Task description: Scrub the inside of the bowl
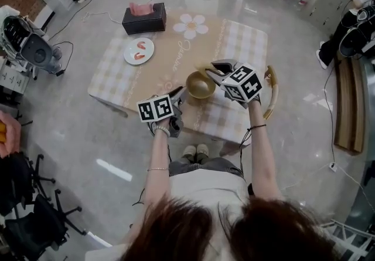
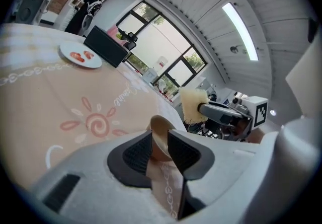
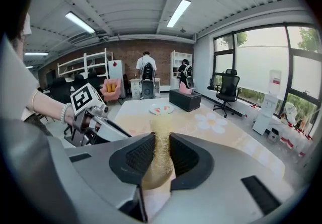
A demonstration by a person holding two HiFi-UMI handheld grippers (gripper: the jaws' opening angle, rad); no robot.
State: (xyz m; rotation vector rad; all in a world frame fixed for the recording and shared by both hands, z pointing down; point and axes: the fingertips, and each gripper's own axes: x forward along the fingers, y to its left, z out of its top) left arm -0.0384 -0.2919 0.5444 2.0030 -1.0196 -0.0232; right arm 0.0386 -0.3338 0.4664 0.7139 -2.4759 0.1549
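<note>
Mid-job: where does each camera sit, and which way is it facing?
Head view: on the person's head, steeply down at table and bowl; hair, forearms, left tongs, right tongs show.
Left gripper view: rides the left tongs, looks across the bowl rim between its open jaws.
Right gripper view: rides the right tongs, looks past the clamped scrubber across the table.
Shared: each gripper view shows the other tongs; all show the plate.

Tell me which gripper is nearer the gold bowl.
Left. The left gripper has the rim of the bowl between its open jaws, on its left side. The right gripper, shut on the scrub pad, sits beside the right rim, pad clear of it.
</note>
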